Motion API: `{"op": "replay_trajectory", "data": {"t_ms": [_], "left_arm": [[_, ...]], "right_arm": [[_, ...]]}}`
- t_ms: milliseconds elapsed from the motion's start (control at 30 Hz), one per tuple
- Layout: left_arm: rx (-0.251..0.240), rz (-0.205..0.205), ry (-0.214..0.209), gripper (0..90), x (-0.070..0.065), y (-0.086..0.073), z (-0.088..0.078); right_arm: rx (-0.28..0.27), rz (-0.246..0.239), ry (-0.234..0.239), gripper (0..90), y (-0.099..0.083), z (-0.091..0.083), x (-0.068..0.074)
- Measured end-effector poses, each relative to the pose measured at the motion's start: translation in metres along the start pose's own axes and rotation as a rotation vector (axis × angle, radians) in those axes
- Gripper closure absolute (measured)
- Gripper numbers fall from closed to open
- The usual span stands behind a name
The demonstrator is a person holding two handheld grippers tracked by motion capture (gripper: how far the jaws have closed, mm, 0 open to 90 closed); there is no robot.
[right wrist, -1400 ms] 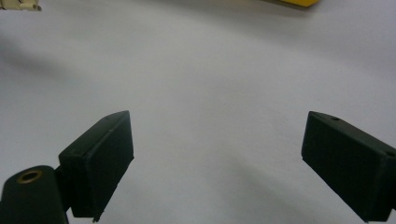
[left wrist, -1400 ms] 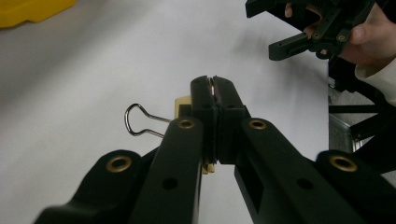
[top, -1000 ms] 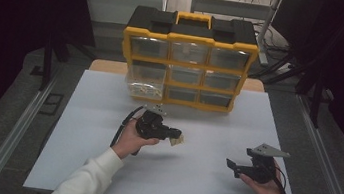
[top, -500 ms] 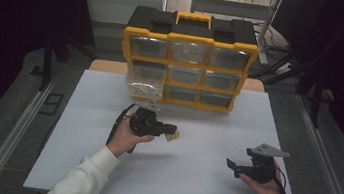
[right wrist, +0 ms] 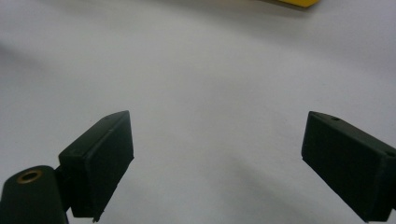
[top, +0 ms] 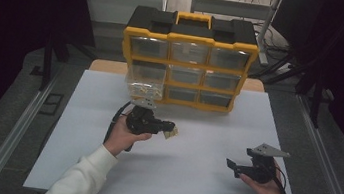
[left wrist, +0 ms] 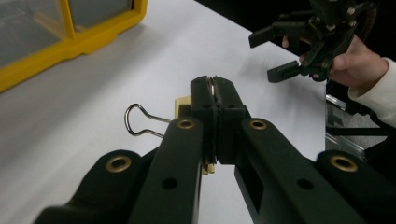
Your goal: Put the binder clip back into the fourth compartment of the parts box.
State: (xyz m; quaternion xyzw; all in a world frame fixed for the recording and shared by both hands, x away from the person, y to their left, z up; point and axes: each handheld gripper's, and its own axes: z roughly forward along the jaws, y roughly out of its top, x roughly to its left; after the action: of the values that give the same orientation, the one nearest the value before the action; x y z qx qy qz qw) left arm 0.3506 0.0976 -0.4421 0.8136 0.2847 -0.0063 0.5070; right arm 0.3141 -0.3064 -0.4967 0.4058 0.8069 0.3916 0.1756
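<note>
the left gripper [left wrist: 215, 88] pinches a binder clip [left wrist: 180, 112], its body mostly hidden behind the jaws. only the wire loop shows clearly. the right gripper [right wrist: 217, 158] stands wide, holding nothing.

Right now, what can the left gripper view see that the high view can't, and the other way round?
The left gripper view shows up close the binder clip's wire loop sticking out beside the shut jaws of the left hand-held gripper. The high view shows the whole yellow drawer organizer, with one drawer pulled out, and both of the person's sleeves. Both show the white table, the pale binder clip and the right hand-held gripper with its jaws apart.
</note>
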Motion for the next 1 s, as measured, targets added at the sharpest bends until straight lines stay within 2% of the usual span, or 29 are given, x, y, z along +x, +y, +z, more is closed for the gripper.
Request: {"op": "replay_trajectory", "data": {"t_ms": [267,767,1000], "left_arm": [[-0.040,0.020,0.021,88.7,-0.002,0.004,-0.012],[-0.114,0.019,0.052,88.7,0.000,0.010,-0.034],[-0.125,0.025,0.067,88.7,-0.003,0.011,-0.035]], "right_arm": [[0.000,0.001,0.000,9.5,0.000,0.000,0.000],[0.003,-0.001,0.000,9.6,0.000,0.000,0.001],[0.005,-0.004,-0.001,9.6,0.000,0.000,0.001]]}}
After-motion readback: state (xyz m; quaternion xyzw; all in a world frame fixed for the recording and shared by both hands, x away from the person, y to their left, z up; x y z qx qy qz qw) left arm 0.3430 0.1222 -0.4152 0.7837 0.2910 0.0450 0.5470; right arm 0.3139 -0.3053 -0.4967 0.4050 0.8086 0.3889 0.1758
